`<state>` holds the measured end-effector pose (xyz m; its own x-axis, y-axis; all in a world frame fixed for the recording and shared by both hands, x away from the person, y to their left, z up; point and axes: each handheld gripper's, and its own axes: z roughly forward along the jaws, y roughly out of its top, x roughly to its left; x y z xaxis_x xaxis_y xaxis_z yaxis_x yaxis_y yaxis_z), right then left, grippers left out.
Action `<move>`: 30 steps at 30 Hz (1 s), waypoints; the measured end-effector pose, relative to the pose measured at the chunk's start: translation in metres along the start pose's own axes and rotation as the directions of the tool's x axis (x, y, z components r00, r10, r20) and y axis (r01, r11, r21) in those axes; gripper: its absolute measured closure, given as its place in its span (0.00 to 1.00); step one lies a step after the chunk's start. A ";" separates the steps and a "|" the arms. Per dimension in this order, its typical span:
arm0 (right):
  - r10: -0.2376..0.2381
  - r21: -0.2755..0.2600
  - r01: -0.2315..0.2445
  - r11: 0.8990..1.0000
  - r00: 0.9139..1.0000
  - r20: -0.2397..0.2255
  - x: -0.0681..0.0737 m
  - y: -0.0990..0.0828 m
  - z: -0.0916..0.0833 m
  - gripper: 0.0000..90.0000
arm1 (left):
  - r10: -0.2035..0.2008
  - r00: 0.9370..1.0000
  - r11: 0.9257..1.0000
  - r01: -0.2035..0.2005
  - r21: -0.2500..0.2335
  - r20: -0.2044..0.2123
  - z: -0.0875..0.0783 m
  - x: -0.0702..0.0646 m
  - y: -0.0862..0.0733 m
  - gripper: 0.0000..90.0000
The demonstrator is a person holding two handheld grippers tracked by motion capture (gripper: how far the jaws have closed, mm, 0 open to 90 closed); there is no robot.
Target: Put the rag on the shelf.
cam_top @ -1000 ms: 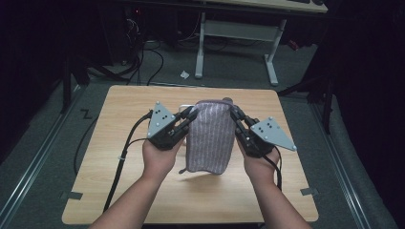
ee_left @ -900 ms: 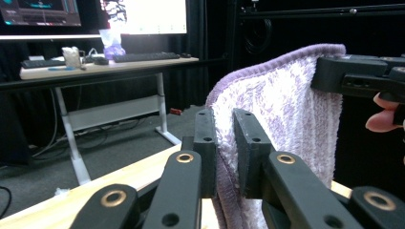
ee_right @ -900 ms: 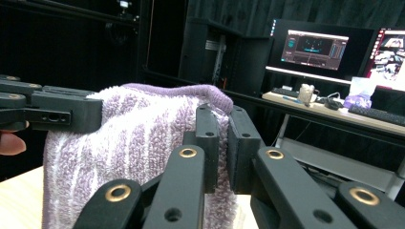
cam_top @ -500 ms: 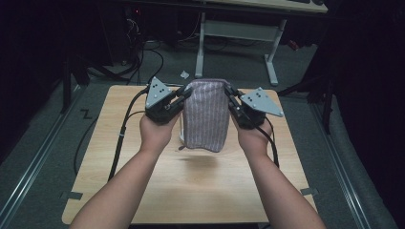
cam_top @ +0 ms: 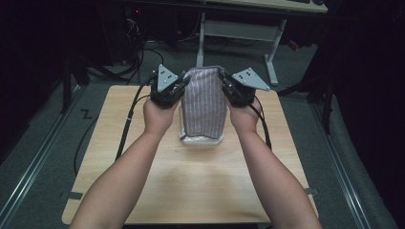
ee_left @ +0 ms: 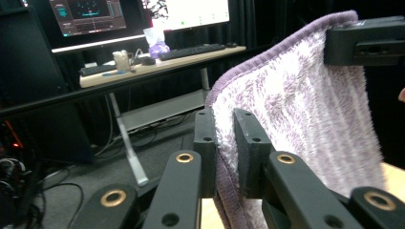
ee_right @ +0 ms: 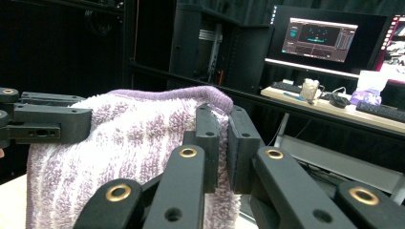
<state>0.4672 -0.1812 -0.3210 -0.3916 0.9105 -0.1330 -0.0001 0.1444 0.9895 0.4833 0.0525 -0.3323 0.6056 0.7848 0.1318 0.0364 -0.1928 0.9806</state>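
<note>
Left gripper (cam_top: pixel 177 90) and right gripper (cam_top: pixel 228 90), jaws clamped on a striped towel's (cam_top: pixel 204 102) top corners, lifted above the table (cam_top: pixel 143 157).

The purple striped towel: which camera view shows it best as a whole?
The high view: there the purple striped towel hangs full length between the left claw and right claw, its lower end on the table. The left and right gripper views show just its pinched top corners and fluffy weave.
</note>
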 end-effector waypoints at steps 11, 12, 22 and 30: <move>0.003 0.034 -0.003 0.999 1.000 0.003 -0.013 -0.001 0.022 0.95 | -0.020 1.000 0.999 0.020 0.048 -0.005 0.032 0.018 0.007 0.90; -0.002 0.034 0.001 0.999 1.000 0.007 -0.014 0.000 0.023 0.95 | -0.019 1.000 0.998 0.019 0.052 -0.005 0.034 0.019 0.007 0.90; 0.014 0.112 -0.015 0.994 1.000 0.011 -0.023 -0.012 0.046 0.94 | -0.037 0.999 0.992 0.041 0.118 -0.033 0.050 0.023 -0.001 0.89; -0.025 0.191 0.026 0.981 1.000 -0.009 -0.026 -0.026 0.061 0.93 | -0.045 0.998 0.982 0.053 0.181 -0.046 0.062 0.026 -0.013 0.86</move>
<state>0.5333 -0.1847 -0.3472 -0.3996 0.9032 -0.1569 0.1655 0.2393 0.9567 0.5481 0.0393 -0.3503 0.5659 0.8191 0.0938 0.2114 -0.2541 0.9438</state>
